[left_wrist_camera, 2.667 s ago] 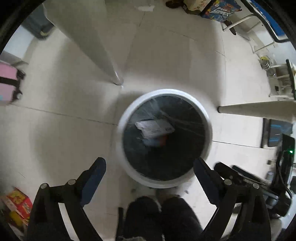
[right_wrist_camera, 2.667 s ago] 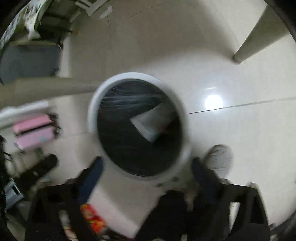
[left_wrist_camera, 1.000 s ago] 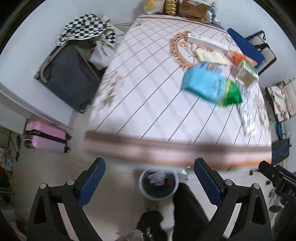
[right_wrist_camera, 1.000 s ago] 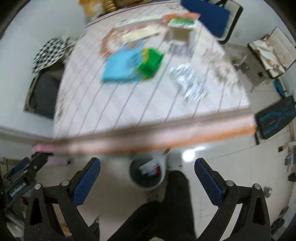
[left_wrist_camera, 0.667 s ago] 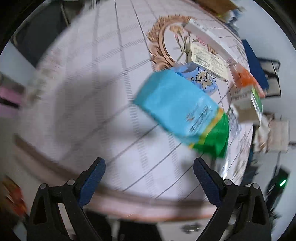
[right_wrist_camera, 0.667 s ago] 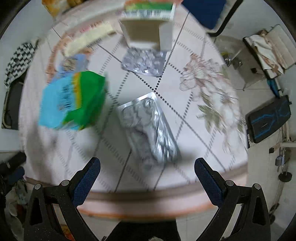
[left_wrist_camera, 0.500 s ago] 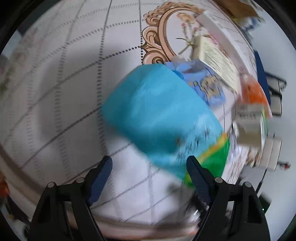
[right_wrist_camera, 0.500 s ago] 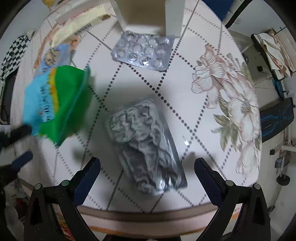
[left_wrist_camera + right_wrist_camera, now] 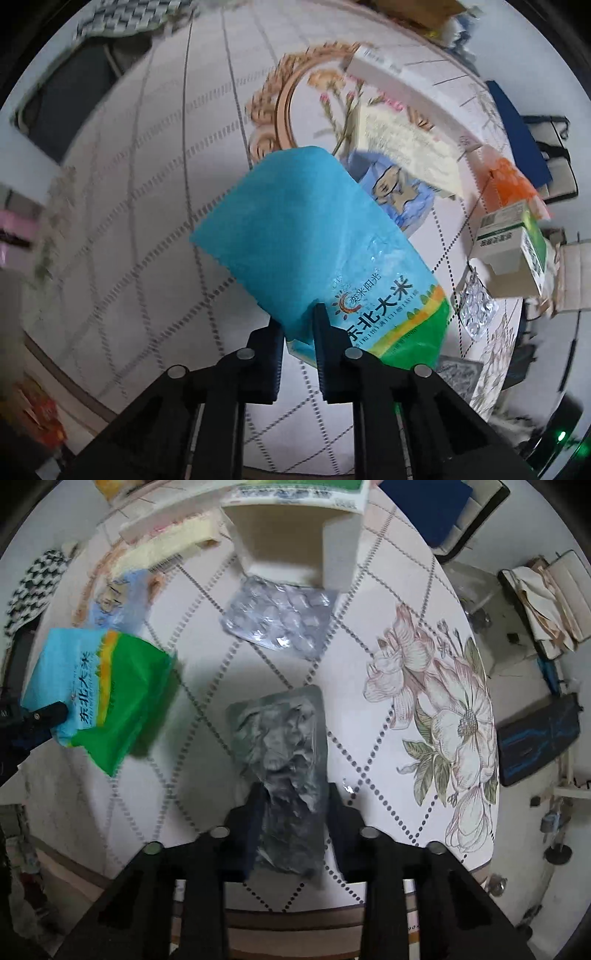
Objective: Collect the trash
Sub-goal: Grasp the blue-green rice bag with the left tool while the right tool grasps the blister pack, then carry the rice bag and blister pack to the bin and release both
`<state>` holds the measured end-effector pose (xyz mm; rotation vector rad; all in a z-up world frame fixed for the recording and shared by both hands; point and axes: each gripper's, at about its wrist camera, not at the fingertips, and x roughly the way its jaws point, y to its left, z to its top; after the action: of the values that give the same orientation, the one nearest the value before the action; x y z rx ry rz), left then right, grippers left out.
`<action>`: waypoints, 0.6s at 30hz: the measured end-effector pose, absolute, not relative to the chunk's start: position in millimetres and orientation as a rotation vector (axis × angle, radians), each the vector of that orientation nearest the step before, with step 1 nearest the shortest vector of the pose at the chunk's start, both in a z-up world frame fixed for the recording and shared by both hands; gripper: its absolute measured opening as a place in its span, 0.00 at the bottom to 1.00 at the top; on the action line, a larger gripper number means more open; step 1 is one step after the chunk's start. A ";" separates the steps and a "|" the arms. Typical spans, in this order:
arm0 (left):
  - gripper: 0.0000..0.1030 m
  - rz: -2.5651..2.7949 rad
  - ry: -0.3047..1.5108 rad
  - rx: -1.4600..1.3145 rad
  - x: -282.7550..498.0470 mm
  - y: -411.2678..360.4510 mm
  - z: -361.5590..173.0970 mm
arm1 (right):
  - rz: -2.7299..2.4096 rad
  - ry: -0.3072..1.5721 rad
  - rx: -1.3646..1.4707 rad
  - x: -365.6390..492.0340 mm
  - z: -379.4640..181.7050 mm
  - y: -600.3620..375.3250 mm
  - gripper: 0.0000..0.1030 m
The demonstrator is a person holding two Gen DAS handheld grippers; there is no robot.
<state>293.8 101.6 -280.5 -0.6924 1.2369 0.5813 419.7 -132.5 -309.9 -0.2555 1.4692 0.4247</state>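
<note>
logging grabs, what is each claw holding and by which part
Left claw: shut on the blue-and-green plastic rice bag, at its long edge near the green end. Right claw: closing around the crumpled silver foil packet, near end.

Two matte black grippers were seen; each was built of flat angular bars; the bars were arranged as a linkage fanning out from the fingers towards the lower frame edge. On the left gripper [image 9: 298, 325], four round silver pivot screws were set in a shallow arc across the bars; its fingers [image 9: 275, 354] were faced with dark blue ribbed pads. The right gripper [image 9: 293, 805] was made to the same pattern; four matching silver screws were spaced along its linkage; its fingers [image 9: 251, 834] were lined in the same dark blue. No cables, markings or sleeves could be made out beside the screws.
</note>
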 end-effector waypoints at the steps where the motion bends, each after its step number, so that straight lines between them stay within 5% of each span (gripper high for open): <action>1: 0.10 0.583 1.229 -0.666 291.9 100.5 -273.2 | 0.436 1.470 -0.249 420.7 -307.6 -133.3 0.27; 2: 0.09 0.585 1.219 -0.633 288.7 99.2 -264.5 | 0.445 1.464 -0.239 421.7 -304.9 -135.2 0.17; 6: 0.08 0.603 1.189 -0.527 269.4 99.0 -238.3 | 0.494 1.454 -0.159 426.5 -290.6 -145.6 0.08; 18: 0.07 0.621 1.138 -0.351 207.9 80.5 -192.8 | 0.644 1.397 -0.034 378.4 -226.8 -147.1 0.06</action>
<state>207.9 80.5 -192.8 -0.3515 1.1383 0.6211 378.4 -147.1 -226.8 -0.0337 1.3974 0.6436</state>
